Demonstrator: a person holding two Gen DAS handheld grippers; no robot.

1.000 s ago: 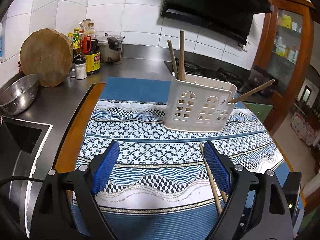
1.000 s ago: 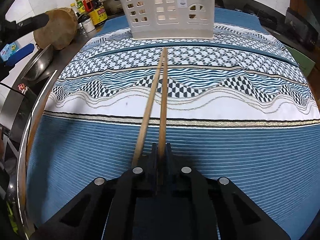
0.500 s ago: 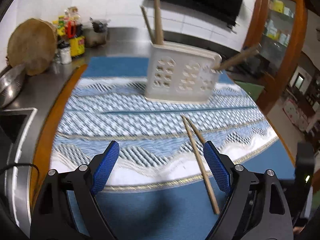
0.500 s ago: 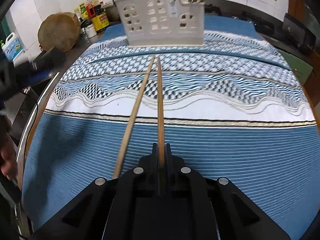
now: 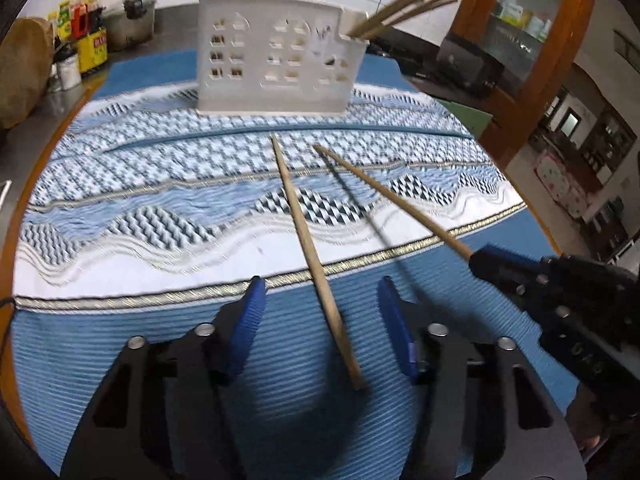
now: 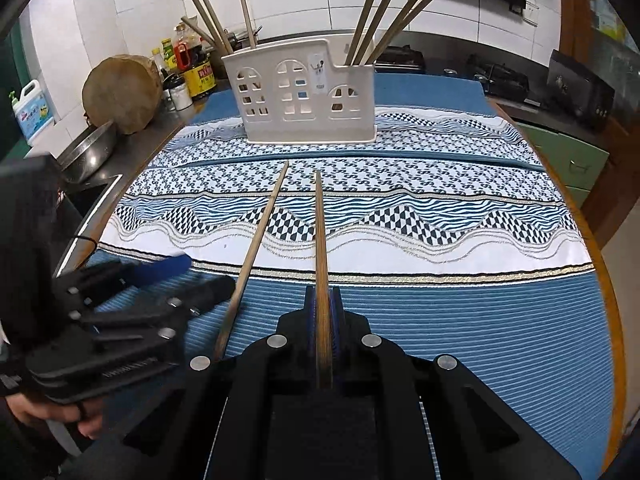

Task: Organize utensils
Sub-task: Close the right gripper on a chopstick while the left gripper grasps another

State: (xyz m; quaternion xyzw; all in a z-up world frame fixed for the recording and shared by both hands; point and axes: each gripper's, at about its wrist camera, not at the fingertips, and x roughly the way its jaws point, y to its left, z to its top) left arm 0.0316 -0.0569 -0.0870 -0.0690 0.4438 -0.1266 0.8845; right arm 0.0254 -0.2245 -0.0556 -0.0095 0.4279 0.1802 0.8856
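Kitchen surface covered by a blue patterned cloth; a white house-shaped utensil holder stands at the far edge with bamboo chopsticks already upright in its two end compartments.

Change over the last second: the left claw has dropped from well above the cloth down over the loose chopstick, and its blue pads have just been closing. They now stand about half open, astride the thick end of that chopstick but not yet pressing on it (gap visible on both sides).

Right claw: fully closed on the second chopstick, which has lifted clear of the cloth; a second ago the pair lay nearly together, now the tips have spread apart.

Reading: one stick secured, the other bracketed. Finishing the left closure should leave both ready to carry to the holder.
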